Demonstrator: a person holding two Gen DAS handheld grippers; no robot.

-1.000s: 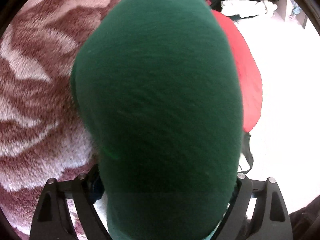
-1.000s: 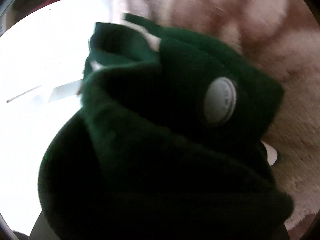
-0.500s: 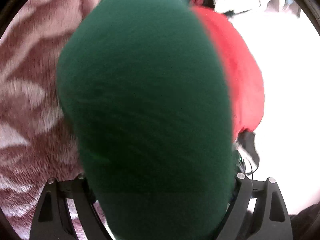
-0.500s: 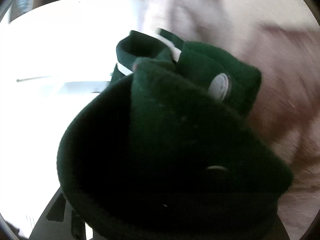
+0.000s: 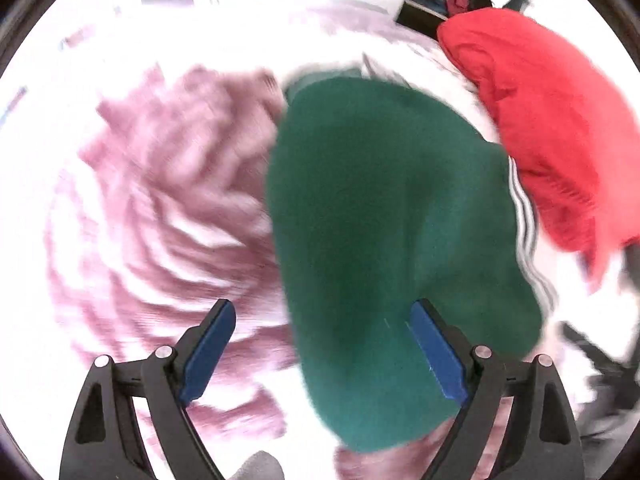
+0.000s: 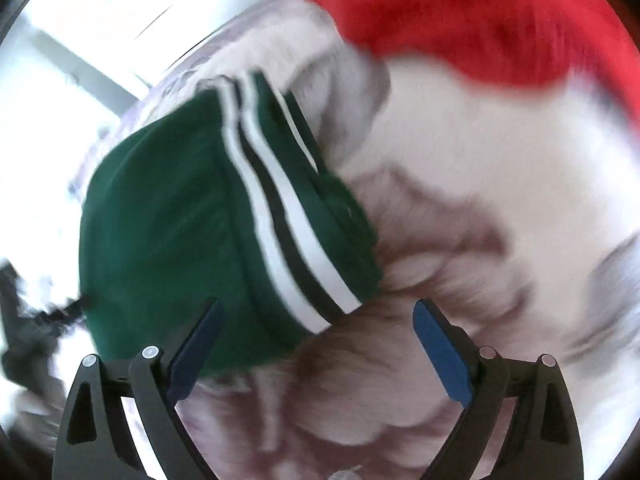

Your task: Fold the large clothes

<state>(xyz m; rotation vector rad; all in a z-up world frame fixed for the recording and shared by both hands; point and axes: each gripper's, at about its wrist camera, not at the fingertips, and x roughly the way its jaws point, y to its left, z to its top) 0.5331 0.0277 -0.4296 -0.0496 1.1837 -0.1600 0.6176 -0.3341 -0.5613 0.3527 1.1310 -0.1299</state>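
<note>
A dark green garment (image 5: 380,220) with white stripes along one edge lies bundled on a fluffy pink-and-white blanket (image 5: 168,208). My left gripper (image 5: 322,312) hangs above it, open, its blue pads (image 5: 208,348) bare. In the right wrist view the same green garment (image 6: 180,220) lies to the left on the blanket (image 6: 480,208), stripes facing up. My right gripper (image 6: 316,306) is above its striped end with its jaws opening. Nothing is held between its pads (image 6: 440,352). Both views are blurred by motion.
A red garment (image 5: 540,120) lies on the blanket just past the green one, at the top right for the right wrist (image 6: 460,20). Dark clothing or straps (image 5: 600,368) lie at the blanket's edge. Beyond it all is a washed-out bright surface (image 5: 100,20).
Both grippers held the green garment close to the cameras before. Now both have let go and risen, and the garment lies on the blanket below them.
</note>
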